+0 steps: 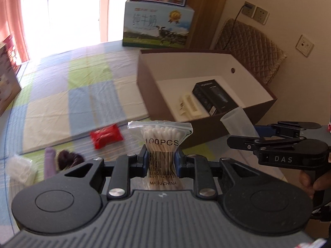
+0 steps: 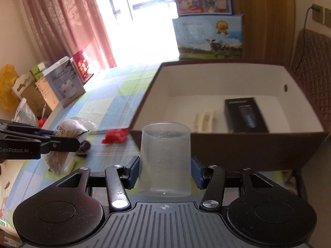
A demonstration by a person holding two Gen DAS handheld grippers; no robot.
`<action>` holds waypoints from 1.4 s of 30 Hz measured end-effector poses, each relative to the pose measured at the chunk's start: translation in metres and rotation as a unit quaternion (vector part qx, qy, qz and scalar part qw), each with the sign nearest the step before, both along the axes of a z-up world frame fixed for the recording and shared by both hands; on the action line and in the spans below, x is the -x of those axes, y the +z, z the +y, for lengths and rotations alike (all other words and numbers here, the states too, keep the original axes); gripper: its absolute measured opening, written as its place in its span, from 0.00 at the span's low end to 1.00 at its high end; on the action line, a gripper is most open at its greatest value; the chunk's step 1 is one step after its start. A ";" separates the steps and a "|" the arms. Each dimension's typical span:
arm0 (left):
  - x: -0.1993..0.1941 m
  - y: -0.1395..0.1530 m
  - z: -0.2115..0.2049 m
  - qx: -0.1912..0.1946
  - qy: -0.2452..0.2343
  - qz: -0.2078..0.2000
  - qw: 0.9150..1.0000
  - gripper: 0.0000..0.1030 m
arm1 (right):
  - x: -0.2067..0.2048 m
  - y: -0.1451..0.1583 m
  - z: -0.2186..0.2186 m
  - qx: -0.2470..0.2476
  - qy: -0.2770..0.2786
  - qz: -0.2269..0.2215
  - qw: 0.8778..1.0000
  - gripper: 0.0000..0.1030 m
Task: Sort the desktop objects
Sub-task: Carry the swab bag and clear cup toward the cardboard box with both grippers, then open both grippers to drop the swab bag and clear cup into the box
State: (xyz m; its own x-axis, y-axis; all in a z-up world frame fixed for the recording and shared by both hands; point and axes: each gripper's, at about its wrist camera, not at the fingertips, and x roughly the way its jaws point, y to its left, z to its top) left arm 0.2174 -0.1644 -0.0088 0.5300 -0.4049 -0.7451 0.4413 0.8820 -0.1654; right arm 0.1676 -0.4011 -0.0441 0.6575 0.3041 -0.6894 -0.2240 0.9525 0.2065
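My left claw (image 1: 161, 161) clamps a clear zip bag of cotton swabs (image 1: 160, 142) at its waist, long axis upright; my right claw (image 2: 164, 172) pinches a translucent plastic measuring cup (image 2: 164, 159). The open brown cardboard box with white lining (image 2: 258, 144) lies ahead on the checked counter (image 1: 82, 95), directly before the right claw, ahead-right of the left; the right looks nearer.

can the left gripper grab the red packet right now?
Probably not. The left gripper is already shut on the swab bag, so its jaws are full. The red packet lies uncovered on the cloth; it would be reachable once the bag is dropped.
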 end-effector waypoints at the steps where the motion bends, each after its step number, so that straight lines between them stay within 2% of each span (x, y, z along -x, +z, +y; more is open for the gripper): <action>1: -0.004 0.001 -0.008 0.003 -0.003 -0.002 1.000 0.19 | -0.003 0.003 -0.008 0.000 -0.004 -0.003 1.000 0.48; 9: -0.047 0.009 -0.073 0.009 -0.013 -0.022 1.000 0.19 | -0.049 0.023 -0.085 0.020 -0.040 -0.036 0.998 0.48; 17: -0.100 -0.001 -0.117 -0.009 0.005 -0.010 1.000 0.19 | -0.120 0.009 -0.127 0.064 -0.049 -0.031 0.996 0.48; 29: -0.182 -0.042 -0.156 -0.058 0.026 0.036 0.997 0.20 | -0.209 -0.033 -0.137 0.127 -0.028 0.017 0.991 0.48; 42: -0.229 -0.084 -0.174 -0.113 0.031 0.062 0.991 0.21 | -0.238 -0.054 -0.131 0.174 0.017 0.030 0.984 0.48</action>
